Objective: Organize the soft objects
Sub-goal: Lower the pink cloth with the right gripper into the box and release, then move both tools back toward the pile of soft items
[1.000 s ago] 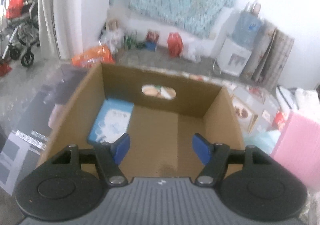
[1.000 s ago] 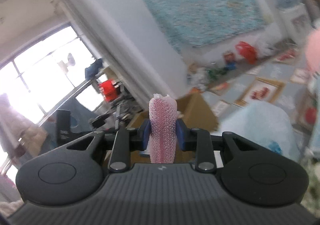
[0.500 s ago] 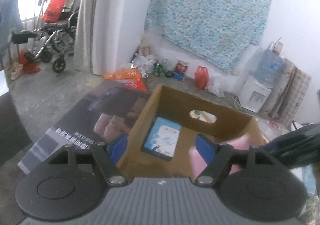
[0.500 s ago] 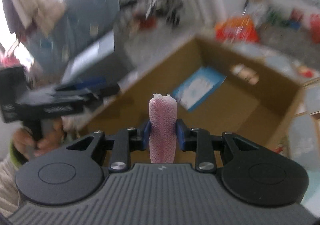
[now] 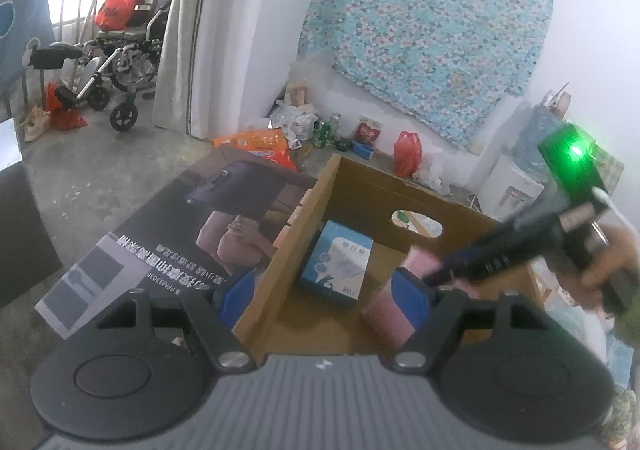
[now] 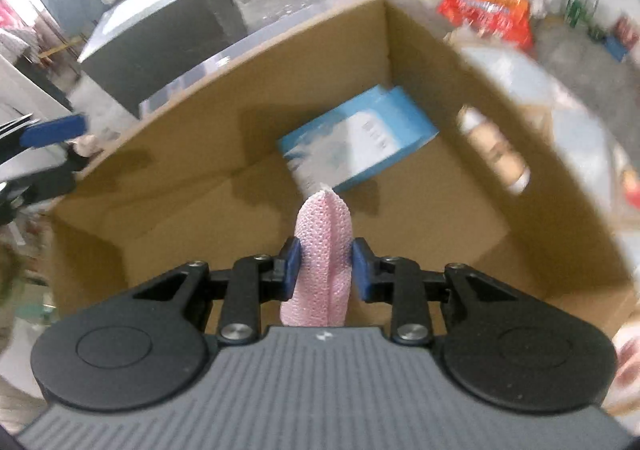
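Pink mesh cloth [image 6: 322,250] over cardboard box [image 6: 224,130]

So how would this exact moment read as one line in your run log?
right gripper: shut on pink cloth, above cardboard box | left gripper: open, empty, at box edge | in box: blue packet

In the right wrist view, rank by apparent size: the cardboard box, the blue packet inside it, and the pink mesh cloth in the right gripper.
1. Cardboard box, clearly largest.
2 and 3. Blue packet and pink mesh cloth look alike in area; the cloth sits much nearer the camera, so ranking them is unsure.
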`<state>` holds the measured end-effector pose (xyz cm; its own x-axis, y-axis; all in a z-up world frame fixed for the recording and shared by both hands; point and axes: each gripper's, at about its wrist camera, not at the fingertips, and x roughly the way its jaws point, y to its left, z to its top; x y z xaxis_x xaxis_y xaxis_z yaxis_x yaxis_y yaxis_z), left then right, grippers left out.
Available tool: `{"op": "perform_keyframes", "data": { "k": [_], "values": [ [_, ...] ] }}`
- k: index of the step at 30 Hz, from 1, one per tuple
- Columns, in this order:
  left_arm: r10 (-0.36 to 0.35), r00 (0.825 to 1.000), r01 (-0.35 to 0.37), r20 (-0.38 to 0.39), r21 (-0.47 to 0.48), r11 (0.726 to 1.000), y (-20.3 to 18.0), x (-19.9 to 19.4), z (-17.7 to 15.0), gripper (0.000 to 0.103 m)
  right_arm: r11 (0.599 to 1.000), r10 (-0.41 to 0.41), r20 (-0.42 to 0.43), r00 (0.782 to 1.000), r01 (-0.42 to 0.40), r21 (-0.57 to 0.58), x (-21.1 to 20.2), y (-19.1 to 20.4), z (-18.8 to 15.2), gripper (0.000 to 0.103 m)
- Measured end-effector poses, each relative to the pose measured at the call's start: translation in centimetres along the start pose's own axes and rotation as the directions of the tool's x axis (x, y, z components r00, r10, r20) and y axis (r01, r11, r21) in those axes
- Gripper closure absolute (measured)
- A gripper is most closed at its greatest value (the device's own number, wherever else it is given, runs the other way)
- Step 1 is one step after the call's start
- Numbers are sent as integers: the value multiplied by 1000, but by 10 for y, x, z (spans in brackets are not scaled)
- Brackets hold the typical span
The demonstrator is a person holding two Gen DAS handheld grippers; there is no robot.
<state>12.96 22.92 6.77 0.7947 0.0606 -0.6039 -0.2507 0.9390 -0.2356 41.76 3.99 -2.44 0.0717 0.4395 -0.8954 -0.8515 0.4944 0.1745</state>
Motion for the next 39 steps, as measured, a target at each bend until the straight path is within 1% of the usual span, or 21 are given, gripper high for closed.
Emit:
{"op": "perform_keyframes", "data": {
  "k": [2, 3, 4, 5, 6, 10, 13, 16, 19, 21, 23, 24, 26, 28, 30, 32, 33, 35, 36, 38, 39],
  "values": [
    [0, 1000, 0, -6, -3, 1000, 1, 1, -2, 26, 998, -59, 22, 998, 60, -33, 2, -7, 9, 74],
    [0, 1000, 0, -8, -4, 1000, 1, 1, -3, 26, 995, -92, 42, 995, 94, -42, 6, -12, 13, 71],
    [0, 1000, 0, -10, -4, 1000, 1, 1, -4, 26, 991, -123, 58, 991, 126, -46, 9, -15, 16, 60],
    [-1, 1000, 1, -14, -5, 1000, 1, 2, -5, 26, 988, -149, 67, 987, 152, -40, 12, -19, 18, 45],
    [-2, 1000, 2, -16, -6, 1000, 1, 3, -6, 26, 984, -171, 72, 983, 174, -34, 19, -22, 20, 41],
    [-6, 1000, 6, -24, -13, 1000, 3, 4, -9, 26, 979, -201, 94, 975, 203, -17, 32, -30, 20, 40],
    [-3, 1000, 3, -18, -1, 1000, 2, 3, -12, 26, 981, -194, 136, 971, 193, 21, 27, -30, 18, 40],
    [-5, 1000, 5, 3, 27, 1000, -2, -3, -14, 26, 984, -172, 234, 957, 157, 84, -3, -32, 11, 40],
    [-21, 999, 19, 31, 64, 998, -10, -12, -18, 22, 977, -123, 351, 928, 51, 207, -49, -36, -5, 40],
    [-35, 998, 30, 50, 90, 996, -17, -19, -21, 21, 962, -87, 443, 892, -40, 270, -89, -36, -27, 37],
    [-60, 995, 50, 75, 119, 992, -25, -28, -26, 19, 946, -63, 519, 853, -115, 304, -123, -34, -54, 28],
    [-77, 993, 64, 94, 131, 989, -31, -35, -30, 18, 936, -63, 559, 827, -146, 321, -144, -31, -74, 26],
    [-112, 986, 93, 123, 151, 984, -42, -47, -38, 14, 925, -78, 606, 792, -169, 340, -174, -23, -111, 21],
    [-163, 976, 137, 143, 174, 975, -54, -58, -45, 13, 916, -118, 631, 766, -161, 367, -203, -13, -156, 19],
    [-214, 964, 183, 154, 198, 963, -67, -70, -53, 9, 901, -183, 629, 756, -128, 415, -225, -2, -201, 16],
    [-277, 946, 233, 170, 239, 943, -83, -81, -62, 6, 877, -256, 623, 739, -93, 471, -244, 8, -246, 16],
    [-308, 935, 257, 176, 266, 929, -92, -87, -67, 5, 862, -299, 623, 723, -74, 501, -256, 15, -272, 16],
    [-361, 916, 294, 174, 322, 900, -112, -94, -77, 3, 839, -372, 637, 675, -49, 542, -272, 27, -315, 12],
    [-386, 907, 312, 166, 350, 883, -125, -97, -83, 3, 823, -411, 647, 642, -44, 567, -278, 34, -342, 11],
    [-438, 889, 357, 136, 394, 847, -150, -99, -92, 3, 789, -467, 649, 601, -49, 613, -283, 43, -385, 11],
    [-459, 881, 379, 114, 410, 829, -161, -99, -95, 3, 763, -501, 642, 580, -55, 644, -281, 48, -410, 11]
  ]
}}
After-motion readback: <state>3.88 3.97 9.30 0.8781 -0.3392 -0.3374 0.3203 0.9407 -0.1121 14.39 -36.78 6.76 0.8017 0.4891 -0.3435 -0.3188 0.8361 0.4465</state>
